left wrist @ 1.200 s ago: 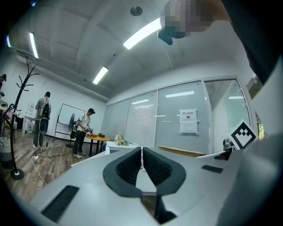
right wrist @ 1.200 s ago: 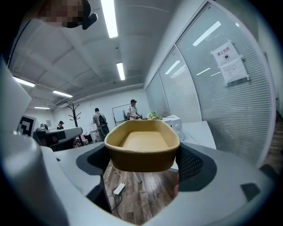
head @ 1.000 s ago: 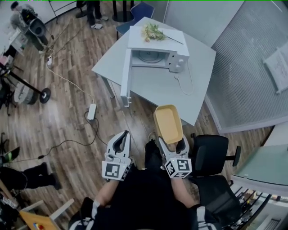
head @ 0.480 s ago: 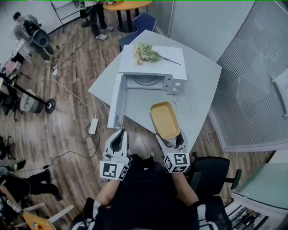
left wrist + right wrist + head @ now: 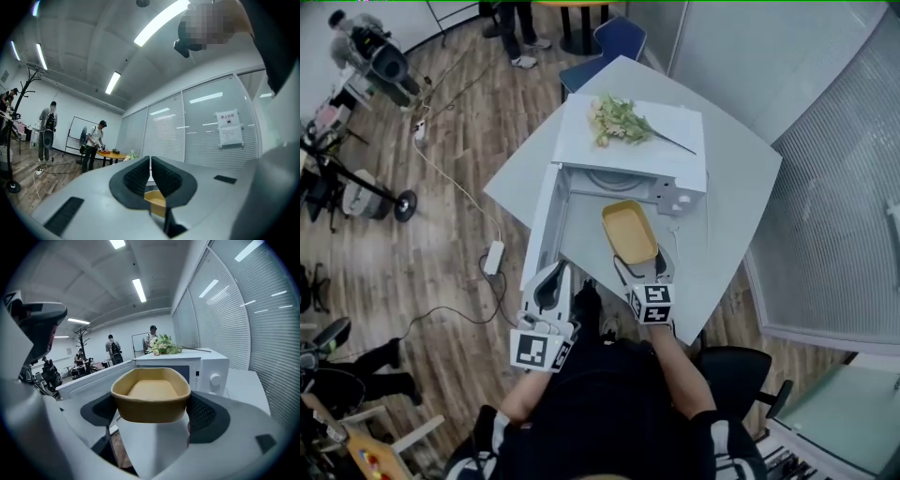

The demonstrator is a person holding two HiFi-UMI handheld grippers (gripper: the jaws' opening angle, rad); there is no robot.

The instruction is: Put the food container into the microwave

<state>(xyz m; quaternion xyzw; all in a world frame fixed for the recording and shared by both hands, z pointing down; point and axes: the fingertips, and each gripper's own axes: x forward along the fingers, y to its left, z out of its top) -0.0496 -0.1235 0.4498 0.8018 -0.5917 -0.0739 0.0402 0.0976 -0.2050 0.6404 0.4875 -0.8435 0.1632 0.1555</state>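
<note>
A white microwave (image 5: 630, 142) stands on a grey table (image 5: 739, 192) with its door (image 5: 546, 223) swung open to the left. The glass turntable (image 5: 614, 180) shows inside. My right gripper (image 5: 643, 269) is shut on the near end of an empty yellow food container (image 5: 629, 231), held level just in front of the cavity opening. In the right gripper view the container (image 5: 151, 392) sits between the pads, with the microwave (image 5: 212, 365) behind it. My left gripper (image 5: 549, 289) hovers by the door's outer end, jaws shut (image 5: 150, 174) on nothing.
A bunch of flowers (image 5: 617, 120) lies on the microwave's top. Its cable (image 5: 679, 221) trails over the table to the right. A power strip (image 5: 494, 257) and cords lie on the wooden floor. A black chair (image 5: 739, 373) stands behind me, and people (image 5: 521, 21) stand at the back.
The view has closed in on the table. My right gripper carried the container forward from the table's edge to the microwave's opening. The left gripper came up beside the open door.
</note>
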